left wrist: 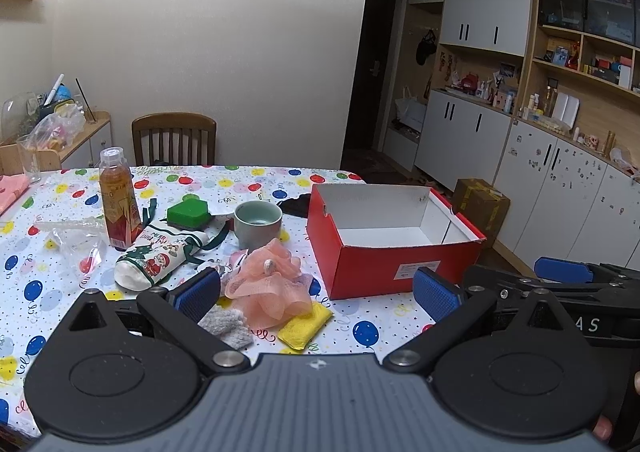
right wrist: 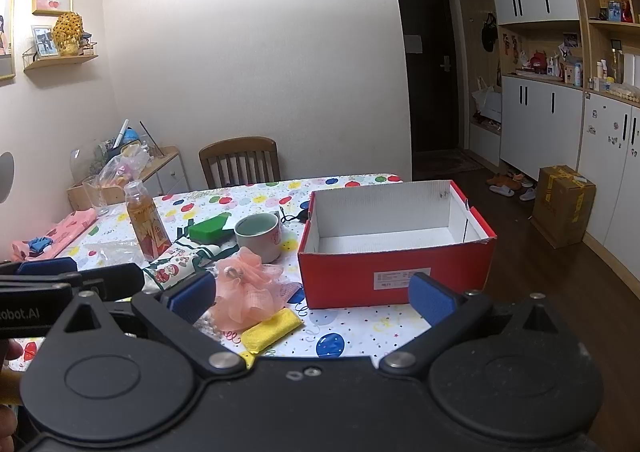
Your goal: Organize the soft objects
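A pink mesh bath puff (left wrist: 270,286) (right wrist: 246,292) lies near the table's front edge, beside a yellow cloth (left wrist: 306,326) (right wrist: 271,330) and a grey fuzzy piece (left wrist: 227,326). Behind them are a Christmas-print pouch (left wrist: 156,258) (right wrist: 180,260) and a green sponge (left wrist: 188,212) (right wrist: 210,228). An empty red box (left wrist: 396,236) (right wrist: 394,248) stands to the right. My left gripper (left wrist: 316,294) hovers open over the front edge, holding nothing. My right gripper (right wrist: 312,298) is open too, in front of the box.
A tea bottle (left wrist: 118,200) (right wrist: 146,224) and a grey-green cup (left wrist: 258,222) (right wrist: 258,234) stand among the soft things. Crumpled clear plastic (left wrist: 76,240) lies left. A wooden chair (left wrist: 174,138) is at the far side. A cardboard carton (right wrist: 564,204) sits on the floor by the cabinets.
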Action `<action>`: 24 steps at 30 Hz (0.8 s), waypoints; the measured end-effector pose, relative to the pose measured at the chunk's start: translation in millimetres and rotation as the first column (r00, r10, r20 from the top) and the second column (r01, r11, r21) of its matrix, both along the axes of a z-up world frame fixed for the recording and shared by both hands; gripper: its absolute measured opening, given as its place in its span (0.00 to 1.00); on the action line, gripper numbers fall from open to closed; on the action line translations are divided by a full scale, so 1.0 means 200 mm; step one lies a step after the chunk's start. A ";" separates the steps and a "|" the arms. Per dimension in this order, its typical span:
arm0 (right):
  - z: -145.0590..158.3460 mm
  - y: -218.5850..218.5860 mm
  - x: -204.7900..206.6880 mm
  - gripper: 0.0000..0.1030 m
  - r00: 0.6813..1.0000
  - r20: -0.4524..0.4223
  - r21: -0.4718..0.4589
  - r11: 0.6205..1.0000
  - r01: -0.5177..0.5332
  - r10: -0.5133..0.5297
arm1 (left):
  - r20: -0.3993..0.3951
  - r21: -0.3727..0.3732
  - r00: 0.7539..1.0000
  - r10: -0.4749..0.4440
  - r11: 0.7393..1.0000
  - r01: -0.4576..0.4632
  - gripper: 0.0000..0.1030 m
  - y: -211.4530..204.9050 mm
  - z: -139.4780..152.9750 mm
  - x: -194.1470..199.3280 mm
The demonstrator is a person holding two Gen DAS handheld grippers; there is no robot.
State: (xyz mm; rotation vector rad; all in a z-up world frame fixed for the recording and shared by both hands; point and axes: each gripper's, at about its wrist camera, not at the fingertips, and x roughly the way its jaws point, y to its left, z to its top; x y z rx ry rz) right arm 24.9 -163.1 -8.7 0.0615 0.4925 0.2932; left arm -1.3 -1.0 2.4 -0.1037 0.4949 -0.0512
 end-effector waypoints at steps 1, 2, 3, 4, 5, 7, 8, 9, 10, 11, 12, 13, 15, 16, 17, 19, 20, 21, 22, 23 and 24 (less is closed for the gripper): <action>0.00 0.00 0.00 1.00 1.000 0.001 -0.001 1.000 0.001 -0.001 | 0.000 0.001 1.000 -0.001 1.000 0.001 1.00 0.00 0.00 0.00; 0.00 0.00 0.00 1.00 1.000 0.001 -0.002 1.000 0.001 -0.001 | -0.001 -0.001 1.000 -0.001 1.000 0.001 1.00 0.00 0.00 0.00; 0.00 0.00 0.00 1.00 1.000 0.001 -0.002 1.000 0.001 -0.001 | -0.001 -0.001 1.000 -0.001 1.000 0.001 1.00 0.01 0.00 0.00; 0.00 0.00 0.00 1.00 1.000 0.000 -0.002 1.000 0.001 -0.001 | -0.001 0.000 1.000 -0.002 1.000 0.002 1.00 0.00 0.00 0.00; 0.00 0.00 0.00 1.00 1.000 0.000 0.000 1.000 0.000 0.000 | 0.000 0.003 1.000 -0.001 1.000 0.001 1.00 0.00 0.00 0.00; 0.00 0.00 0.00 1.00 1.000 0.001 -0.001 1.000 0.000 0.000 | 0.001 0.006 1.000 0.000 1.000 0.000 1.00 0.00 0.00 0.01; 0.00 0.00 0.00 1.00 1.000 0.001 0.000 1.000 0.001 -0.001 | 0.001 0.005 1.000 0.000 1.000 0.000 1.00 0.00 0.00 0.01; 0.00 0.00 0.00 1.00 1.000 0.000 0.001 1.000 0.000 0.000 | 0.000 0.005 1.000 0.000 1.000 0.000 1.00 0.00 0.00 0.01; 0.00 0.00 0.00 1.00 1.000 0.000 0.002 1.000 -0.001 0.001 | 0.000 0.005 1.000 -0.001 1.000 0.001 1.00 0.00 0.00 0.01; 0.00 0.00 0.00 1.00 1.000 0.001 0.004 1.000 -0.003 0.003 | 0.000 0.003 1.000 -0.002 1.000 0.002 1.00 0.00 0.00 0.00; 0.00 0.00 0.00 1.00 1.000 0.002 0.003 1.000 -0.003 0.003 | 0.001 -0.003 1.000 -0.005 1.000 0.005 1.00 0.00 0.00 0.00; 0.00 0.00 0.00 1.00 1.000 0.001 0.004 1.000 -0.003 0.003 | 0.003 -0.009 1.000 -0.008 1.000 0.008 1.00 0.00 0.00 0.00; 0.00 0.00 0.00 1.00 1.000 0.001 0.005 1.000 -0.003 0.003 | 0.006 -0.011 1.000 -0.012 1.000 0.012 1.00 0.00 -0.01 0.00; 0.00 0.00 0.00 1.00 1.000 0.001 0.003 1.000 -0.003 0.003 | 0.006 -0.012 1.000 -0.012 1.000 0.013 1.00 0.00 -0.01 0.00; 0.00 -0.01 0.00 1.00 1.000 0.000 0.003 1.000 -0.003 0.003 | 0.006 -0.013 1.000 -0.014 1.000 0.014 1.00 0.00 -0.01 0.00; 0.00 0.00 0.00 1.00 1.000 -0.001 0.003 1.000 -0.001 0.001 | 0.003 -0.013 1.000 -0.015 1.000 0.015 1.00 0.00 -0.01 0.00; 0.00 0.00 0.00 1.00 1.000 -0.002 0.004 1.000 -0.001 0.001 | 0.002 -0.012 1.000 -0.014 1.000 0.014 1.00 0.01 -0.01 0.00; 0.00 0.00 0.00 1.00 1.000 -0.003 0.003 1.000 0.000 0.000 | 0.000 -0.010 1.000 -0.011 1.000 0.011 1.00 0.01 -0.01 0.00; 0.01 0.01 0.00 1.00 1.000 -0.003 0.003 1.000 -0.001 0.001 | -0.002 -0.009 1.000 -0.008 1.000 0.008 1.00 0.01 -0.01 0.01; 0.00 0.00 0.00 1.00 1.000 -0.002 0.003 1.000 -0.001 0.001 | -0.004 -0.009 1.000 -0.005 1.000 0.005 1.00 0.01 -0.01 0.01; 0.00 0.00 0.00 1.00 1.000 -0.002 0.002 1.000 0.000 0.000 | -0.006 -0.011 1.000 -0.002 1.000 0.002 1.00 0.02 -0.01 0.01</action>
